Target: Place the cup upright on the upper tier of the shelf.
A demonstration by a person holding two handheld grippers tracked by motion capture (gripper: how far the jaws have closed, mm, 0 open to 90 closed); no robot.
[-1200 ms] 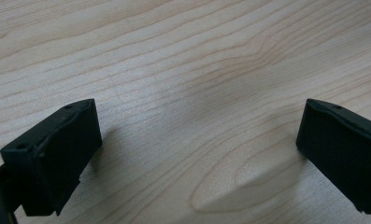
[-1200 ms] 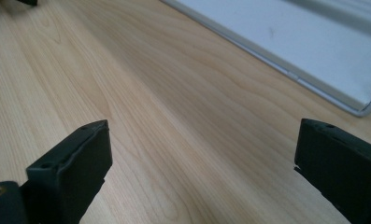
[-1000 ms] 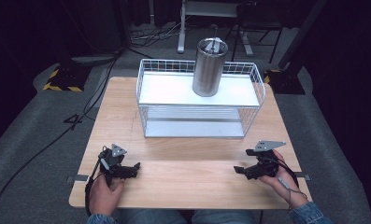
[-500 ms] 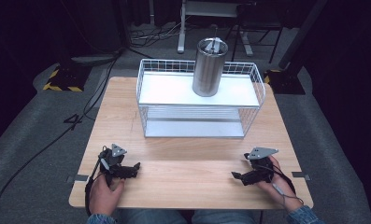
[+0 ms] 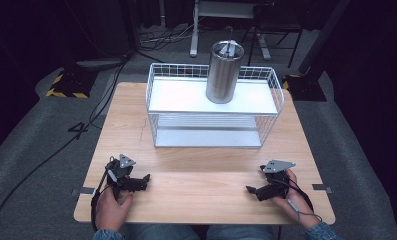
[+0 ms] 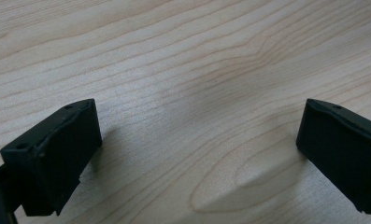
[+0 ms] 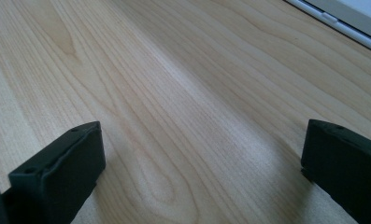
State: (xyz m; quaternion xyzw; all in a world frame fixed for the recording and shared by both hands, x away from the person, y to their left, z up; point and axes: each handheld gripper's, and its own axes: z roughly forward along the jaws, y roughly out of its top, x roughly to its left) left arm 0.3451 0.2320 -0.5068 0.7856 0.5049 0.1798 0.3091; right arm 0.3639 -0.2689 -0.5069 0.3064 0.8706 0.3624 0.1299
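Both grippers are resting low at the near edge of the table (image 5: 196, 150), each held in a hand, and neither is carrying anything. The left gripper (image 5: 145, 178) is sitting at the near left, its jaws spread wide and pointing toward the middle of the table; in the left gripper view the two black jaws are standing far apart over bare wood grain, released. It is lying where it lay half a second ago and a second ago.

The right gripper (image 5: 249, 189) is the one that is changing. A second ago it was sitting farther right and farther from the person; since then it is sliding toward the near edge and a little inward, with its grey plate now turned flatter to the camera. Its jaws are also spread wide, nothing between them, as the right gripper view shows over the wood, with a white strip at that view's upper right corner.

The cup (image 5: 224, 72), a steel cylinder with a lid, is standing upright on the top shelf of the white wire rack (image 5: 161, 107) at the far middle of the table, well apart from both grippers. Cup and rack are sitting exactly as before.
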